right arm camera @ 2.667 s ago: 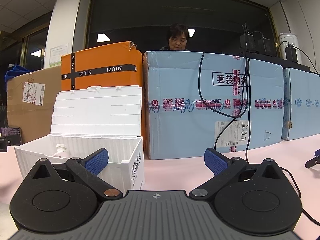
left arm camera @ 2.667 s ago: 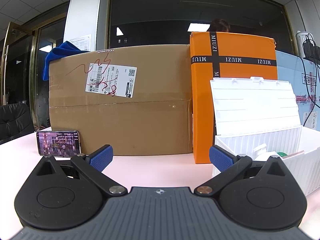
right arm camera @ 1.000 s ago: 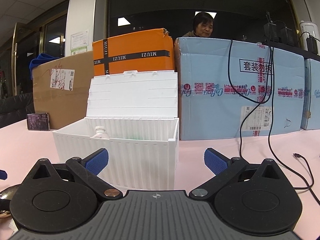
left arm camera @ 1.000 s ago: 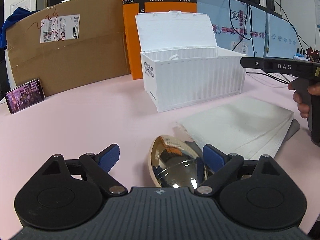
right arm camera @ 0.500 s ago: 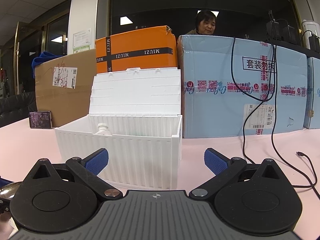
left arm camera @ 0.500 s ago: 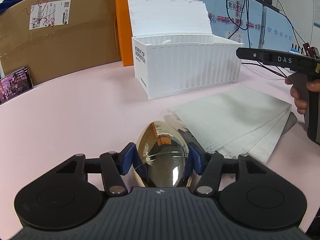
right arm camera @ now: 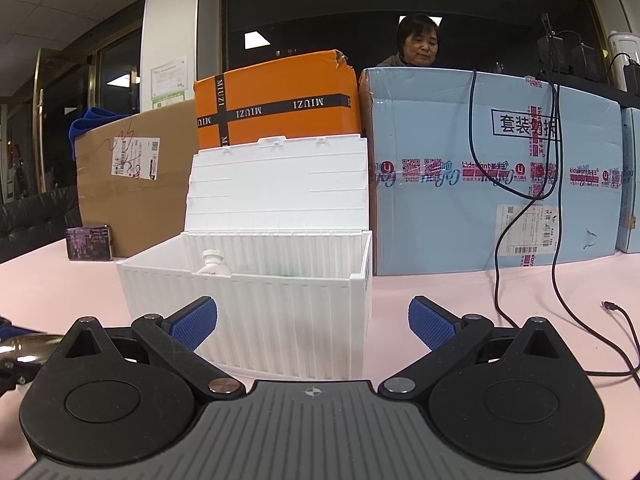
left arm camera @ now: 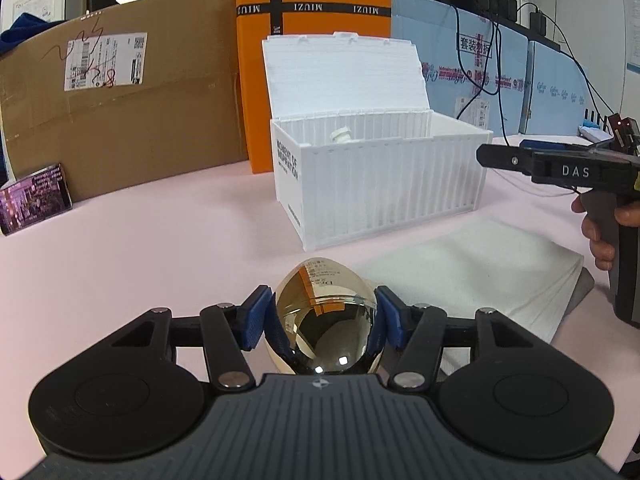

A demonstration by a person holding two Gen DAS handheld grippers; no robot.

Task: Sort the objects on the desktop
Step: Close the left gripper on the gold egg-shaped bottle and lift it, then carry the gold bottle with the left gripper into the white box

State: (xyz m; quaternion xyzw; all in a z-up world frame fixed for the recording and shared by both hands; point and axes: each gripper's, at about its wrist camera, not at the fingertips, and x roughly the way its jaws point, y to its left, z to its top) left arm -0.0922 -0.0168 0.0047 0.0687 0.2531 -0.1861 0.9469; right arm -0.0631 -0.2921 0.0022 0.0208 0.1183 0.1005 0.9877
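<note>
My left gripper point(left arm camera: 325, 322) is shut on a shiny gold egg-shaped object point(left arm camera: 326, 316), held a little above the pink table. Ahead stands a white container-style box point(left arm camera: 384, 184) with its lid raised and a small white bottle point(left arm camera: 340, 136) inside. In the right wrist view the same white box point(right arm camera: 280, 300) fills the middle, the bottle point(right arm camera: 212, 262) showing over its rim. My right gripper point(right arm camera: 312, 322) is open with nothing between its fingers, close to the box front. In the left wrist view the right gripper point(left arm camera: 560, 166) appears at the far right, held by a hand point(left arm camera: 600, 236).
A stack of white paper sheets point(left arm camera: 472, 276) lies right of the egg. A phone point(left arm camera: 34, 198) leans on a brown carton point(left arm camera: 120, 120). Orange point(left arm camera: 312, 20) and blue cartons point(right arm camera: 500, 184) wall the back. Black cables point(right arm camera: 560, 280) trail at right. A person point(right arm camera: 416, 42) sits behind the cartons.
The left gripper closed on the gold egg and has lifted it slightly toward the white box. The right gripper stays open and has barely shifted.
</note>
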